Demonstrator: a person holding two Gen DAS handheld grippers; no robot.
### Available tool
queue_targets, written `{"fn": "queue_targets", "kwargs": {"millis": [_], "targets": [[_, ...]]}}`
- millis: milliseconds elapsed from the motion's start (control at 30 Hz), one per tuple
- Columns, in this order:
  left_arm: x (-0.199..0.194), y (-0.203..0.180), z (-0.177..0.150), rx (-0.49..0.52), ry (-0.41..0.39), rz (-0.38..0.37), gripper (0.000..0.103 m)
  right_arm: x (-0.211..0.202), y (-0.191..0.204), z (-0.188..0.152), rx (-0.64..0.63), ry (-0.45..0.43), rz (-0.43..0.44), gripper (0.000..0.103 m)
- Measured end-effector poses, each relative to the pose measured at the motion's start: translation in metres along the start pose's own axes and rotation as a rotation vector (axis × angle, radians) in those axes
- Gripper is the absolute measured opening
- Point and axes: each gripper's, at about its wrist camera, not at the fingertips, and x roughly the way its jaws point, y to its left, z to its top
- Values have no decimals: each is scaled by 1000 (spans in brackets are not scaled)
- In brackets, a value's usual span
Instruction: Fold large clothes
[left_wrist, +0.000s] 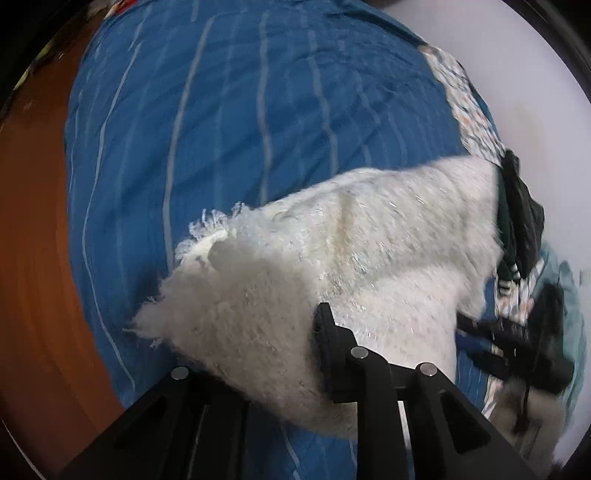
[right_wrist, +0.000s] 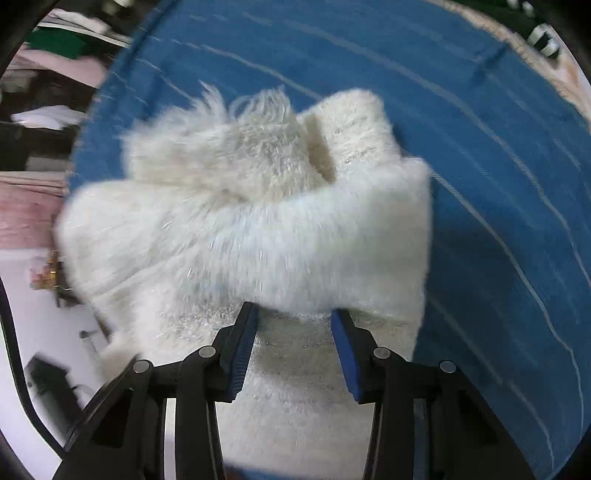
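A fluffy white garment (left_wrist: 332, 251) with a fringed edge lies bunched on a blue striped sheet (left_wrist: 221, 110), which covers what looks like a bed. Both tools come down on it from above.

The left tool (left_wrist: 288, 347) is clamped on the garment: the white pile bulges thickly around its one visible finger (left_wrist: 325, 339), while the other finger is buried under the cloth. Off to the right in that view, the black body of the other tool shows, blurred, at the garment's far end. Beyond the sheet's left edge is an orange-brown floor (left_wrist: 33, 221); a dark green item (left_wrist: 517, 214) lies past the garment on the right.

The right tool (right_wrist: 295, 325) stands with its blue-padded fingers (right_wrist: 245, 347) partly apart, straddling a thick folded roll of the garment (right_wrist: 258, 229). The cloth sits between the pads, yet a gap shows on each side, so they are not pressing it.
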Motion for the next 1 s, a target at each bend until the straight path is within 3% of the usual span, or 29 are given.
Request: {"fn": "queue_targets", "kwargs": {"millis": [67, 133, 167, 200, 367, 467, 500, 567, 667, 733, 867, 1000], "targets": [[-19, -9, -2, 52, -16, 53, 22, -1, 1, 9, 10, 32, -6, 44], [-36, -19, -6, 110, -37, 154, 46, -13, 3, 8, -5, 50, -17, 45], [-39, -19, -8, 128, -47, 183, 75, -22, 3, 3, -7, 41, -16, 45], [-49, -25, -11, 159, -71, 210, 96, -32, 3, -2, -12, 28, -17, 45], [-60, -46, -18, 290, -129, 348, 97, -73, 3, -47, -53, -9, 26, 45], [-38, -69, -13, 388, -136, 426, 97, -52, 5, -75, -79, 83, 7, 44], [-34, -73, -12, 402, -138, 435, 97, -29, 3, -83, -87, 129, -39, 44], [-28, -81, -8, 419, -150, 443, 97, -1, -1, -89, -83, 132, -69, 45], [-22, -96, 4, 442, -157, 435, 97, -4, 2, -74, -53, 185, -80, 45], [-20, -108, 15, 455, -160, 410, 97, -20, -1, -66, -5, 191, -41, 45], [2, -122, 38, 506, -161, 432, 97, -74, -15, -51, 55, 48, 62, 45], [63, -116, 64, 527, -48, 478, 100, -88, -19, -20, 85, -53, 95, 44]]}}
